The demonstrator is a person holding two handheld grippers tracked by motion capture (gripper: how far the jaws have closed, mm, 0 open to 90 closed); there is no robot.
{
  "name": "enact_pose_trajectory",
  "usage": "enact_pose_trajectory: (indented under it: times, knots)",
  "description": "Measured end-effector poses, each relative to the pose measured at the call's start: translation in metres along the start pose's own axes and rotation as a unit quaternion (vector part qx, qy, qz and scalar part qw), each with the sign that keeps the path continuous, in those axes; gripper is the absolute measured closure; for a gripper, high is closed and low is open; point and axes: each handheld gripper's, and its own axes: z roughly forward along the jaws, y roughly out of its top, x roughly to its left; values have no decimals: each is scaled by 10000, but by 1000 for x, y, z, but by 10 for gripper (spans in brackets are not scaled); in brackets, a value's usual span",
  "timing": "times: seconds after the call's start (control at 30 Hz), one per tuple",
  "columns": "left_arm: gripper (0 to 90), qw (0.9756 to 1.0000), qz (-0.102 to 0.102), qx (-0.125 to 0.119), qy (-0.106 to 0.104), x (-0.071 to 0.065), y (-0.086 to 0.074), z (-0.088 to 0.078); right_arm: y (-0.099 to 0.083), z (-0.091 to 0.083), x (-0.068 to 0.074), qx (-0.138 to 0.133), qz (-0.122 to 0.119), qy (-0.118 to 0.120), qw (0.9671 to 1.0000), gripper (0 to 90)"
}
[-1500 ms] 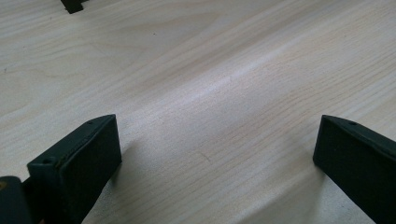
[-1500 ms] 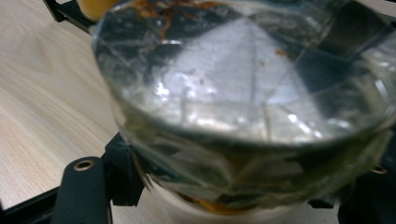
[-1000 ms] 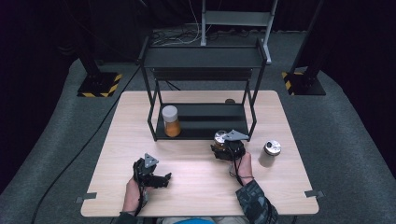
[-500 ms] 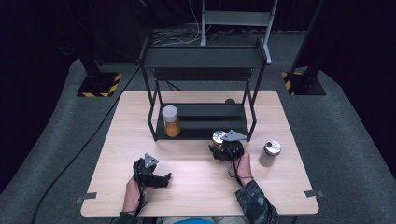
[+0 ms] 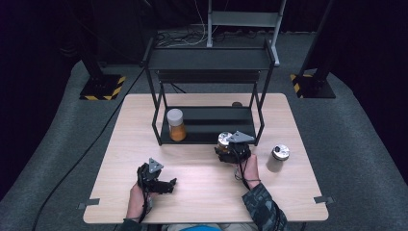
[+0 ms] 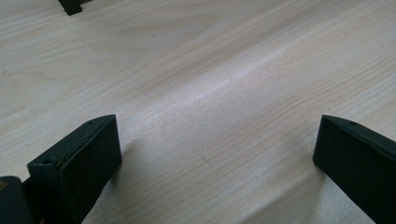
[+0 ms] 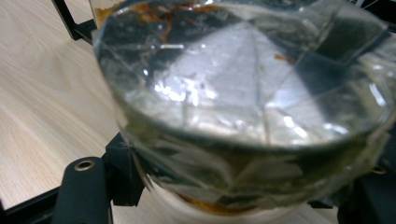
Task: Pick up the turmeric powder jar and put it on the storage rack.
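Observation:
My right gripper (image 5: 231, 148) is shut on a jar (image 5: 223, 139) with a clear faceted lid and orange contents. It holds the jar right at the front edge of the black rack's lower shelf (image 5: 211, 122), near the right leg. In the right gripper view the jar (image 7: 243, 107) sits close between the jaws, with its lid toward the camera. My left gripper (image 5: 166, 185) rests low over the front left of the table (image 5: 202, 202), jaws wide apart with bare wood between them (image 6: 219, 140).
A jar with a white lid and orange contents (image 5: 176, 125) stands at the left of the lower shelf. Another jar with a shiny lid (image 5: 277, 158) stands on the table to the right of my right hand. The rack's top shelf (image 5: 207, 60) overhangs the lower one.
My right gripper has edged slightly forward and left with the jar, closer to the rack's lower shelf. The left gripper has stayed put.

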Motion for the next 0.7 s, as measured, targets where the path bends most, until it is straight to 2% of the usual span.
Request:
enact_pose_trajectory:
  times: [0.7]
  knots:
    - [5,10000,-1,-2,-4,0,0,0,21,11,-3,58,-83,66,9999,307]
